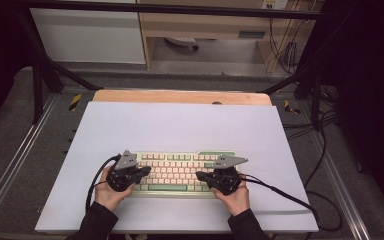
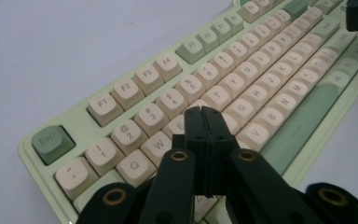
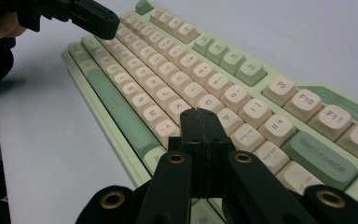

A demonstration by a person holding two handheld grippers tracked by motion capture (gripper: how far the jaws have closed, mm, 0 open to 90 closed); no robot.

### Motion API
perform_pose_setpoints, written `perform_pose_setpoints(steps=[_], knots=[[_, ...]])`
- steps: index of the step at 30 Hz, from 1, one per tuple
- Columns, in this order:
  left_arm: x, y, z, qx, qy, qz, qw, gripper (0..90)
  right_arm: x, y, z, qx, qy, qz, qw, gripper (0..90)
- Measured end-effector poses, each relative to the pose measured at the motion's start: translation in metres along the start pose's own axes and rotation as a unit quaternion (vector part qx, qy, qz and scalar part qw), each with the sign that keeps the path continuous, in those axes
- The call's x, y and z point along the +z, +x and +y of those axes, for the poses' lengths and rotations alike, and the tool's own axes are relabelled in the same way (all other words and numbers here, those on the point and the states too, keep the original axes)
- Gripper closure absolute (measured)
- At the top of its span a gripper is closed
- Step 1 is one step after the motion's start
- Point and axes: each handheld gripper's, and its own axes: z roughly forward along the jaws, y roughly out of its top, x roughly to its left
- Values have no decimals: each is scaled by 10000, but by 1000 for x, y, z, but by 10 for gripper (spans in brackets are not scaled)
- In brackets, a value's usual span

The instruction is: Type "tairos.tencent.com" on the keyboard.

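Observation:
A pale green keyboard [image 1: 177, 174] with cream keys lies near the front of the white table top [image 1: 180, 125]. My left gripper [image 1: 146, 171] hovers over its left end, jaws shut with nothing between them; in the left gripper view its tips [image 2: 202, 111] sit above the keyboard [image 2: 242, 84] near the E and R keys. Over the right end, my right gripper [image 1: 200, 176] is also shut and empty; its tips [image 3: 198, 112] hang above the keyboard [image 3: 191, 79] near the L and P keys. The left gripper [image 3: 107, 28] shows far off in the right gripper view.
A wooden strip [image 1: 180, 96] borders the table's far edge. Black cables [image 1: 280, 192] trail from both grippers across the table front and off the right side. Black frame bars [image 1: 45, 70] stand at the left and right. Grey floor surrounds the table.

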Motion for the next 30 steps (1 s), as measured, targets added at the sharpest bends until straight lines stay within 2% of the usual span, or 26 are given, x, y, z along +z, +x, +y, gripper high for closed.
perform_pose_setpoints(steps=[7, 20, 30], knots=[[-8, 3, -8, -80, -55, 13, 10000, 899, 14, 10, 7, -25, 28, 103, 9999, 900], [-11, 7, -11, -152, -78, 9, 9999, 899, 47, 28, 16, -84, 138, 280, 9995, 900], [-10, 8, -12, -170, -77, 26, 9998, 899, 63, 32, 14, -127, 233, 350, 9990, 900]])
